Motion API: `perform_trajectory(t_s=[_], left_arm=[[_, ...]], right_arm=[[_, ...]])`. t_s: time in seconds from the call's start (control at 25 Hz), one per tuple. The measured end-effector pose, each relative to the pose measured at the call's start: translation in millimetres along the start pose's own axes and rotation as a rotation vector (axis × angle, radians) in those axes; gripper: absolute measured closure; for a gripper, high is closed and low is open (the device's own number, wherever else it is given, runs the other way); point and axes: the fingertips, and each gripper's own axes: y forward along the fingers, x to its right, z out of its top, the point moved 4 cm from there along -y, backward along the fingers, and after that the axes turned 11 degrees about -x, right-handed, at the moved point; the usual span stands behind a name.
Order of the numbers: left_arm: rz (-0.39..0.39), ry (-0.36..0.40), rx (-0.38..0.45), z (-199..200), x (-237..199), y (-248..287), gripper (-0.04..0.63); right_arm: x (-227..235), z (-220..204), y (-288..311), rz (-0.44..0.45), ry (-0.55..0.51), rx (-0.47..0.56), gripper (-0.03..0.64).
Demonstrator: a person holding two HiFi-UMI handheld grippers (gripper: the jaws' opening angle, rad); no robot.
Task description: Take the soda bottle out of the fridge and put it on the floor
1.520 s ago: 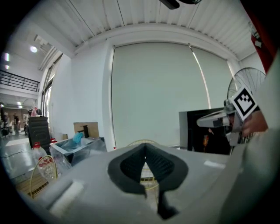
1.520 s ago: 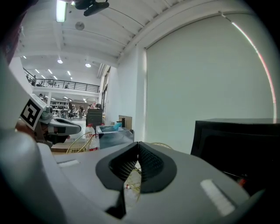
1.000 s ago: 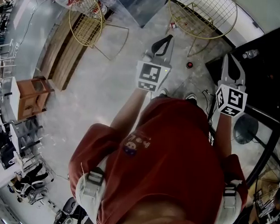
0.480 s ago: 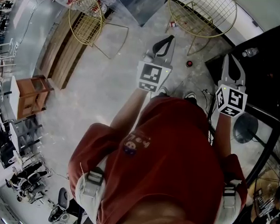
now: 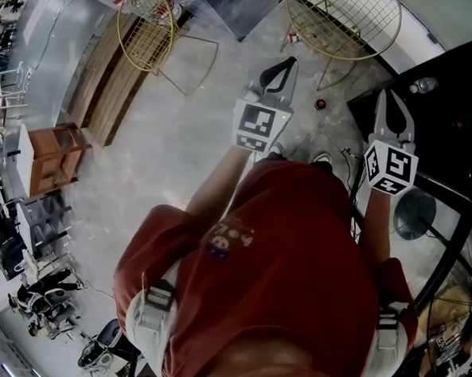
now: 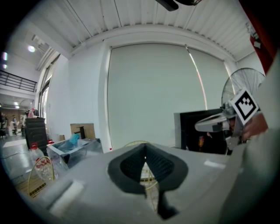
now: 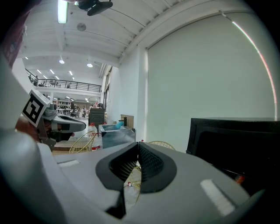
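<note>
The black fridge (image 5: 457,94) stands at the right in the head view, and a small clear bottle (image 5: 422,86) rests on its dark top. Both gripper views show the fridge (image 6: 192,131) (image 7: 236,144) as a dark box ahead; something small and orange (image 6: 201,142) glints in its shadow, too dim to name. My left gripper (image 5: 286,62) (image 6: 145,146) hangs over the bare floor, shut and empty. My right gripper (image 5: 383,95) (image 7: 138,144) is level with the fridge's near corner, also shut with nothing between its pads. Both stand short of the fridge.
Two yellow wire baskets (image 5: 146,31) (image 5: 342,23) stand on the floor ahead. A wooden stool (image 5: 54,161) is at the left, a small red thing (image 5: 320,105) lies by the fridge, and a fan base (image 5: 414,214) stands at the right. A clear bin (image 6: 72,148) sits farther off.
</note>
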Motion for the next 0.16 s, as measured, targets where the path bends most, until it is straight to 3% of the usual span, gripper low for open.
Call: perform_trajectory(t_s=[0.16], left_arm=[[-0.008,0.003,0.001,-0.8,5.8,0.2,0.597]], right_arm=[[-1.4,-4.3,-0.7,0.008,-0.002,-0.004,0.615]])
